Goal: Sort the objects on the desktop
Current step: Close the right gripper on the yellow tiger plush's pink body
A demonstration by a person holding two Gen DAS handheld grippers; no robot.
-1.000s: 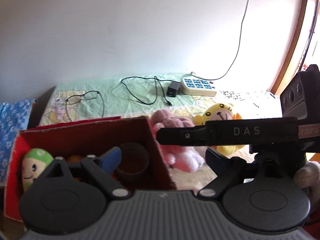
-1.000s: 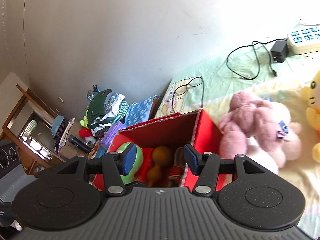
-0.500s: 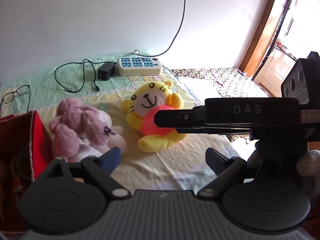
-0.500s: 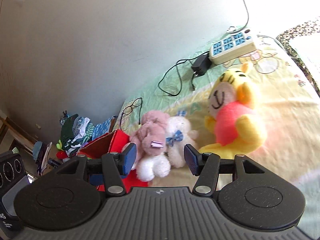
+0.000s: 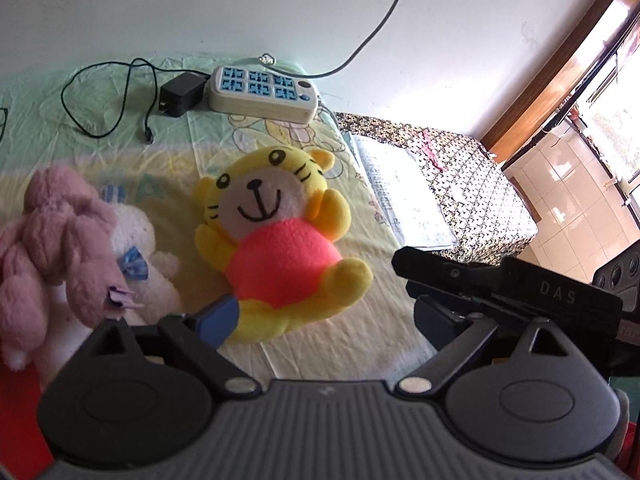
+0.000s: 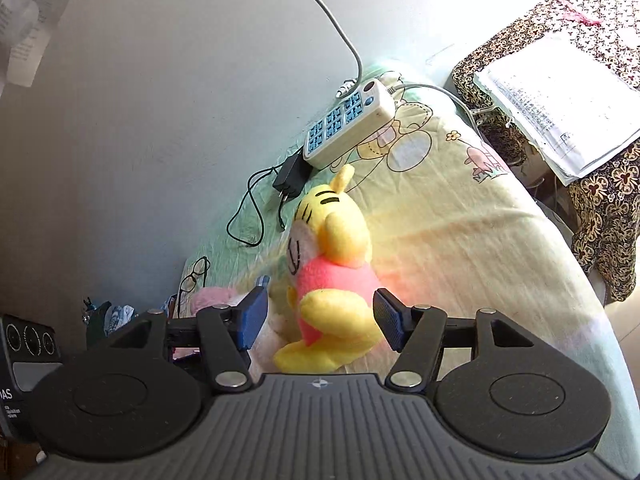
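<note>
Two grippers: both aimed at the tiger (image 5: 276, 248), lying on its back on the bed (image 6: 460, 240), just right of the pink toy (image 5: 60, 240).
Right gripper (image 6: 318, 318): jaws apart, just been widening; tiger's lower body lies between them, pads not pressing.
Left gripper (image 5: 324, 316): jaws wide, just been widening, nothing gripped; tiger's foot just beyond its blue pad.
Grip advice: probably close the right on the red belly, squeezing well, since plush gives.
Risk: catching the bedsheet.

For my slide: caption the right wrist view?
Open right hand-held gripper straddling a yellow plush tiger on the bedsheet.
</note>
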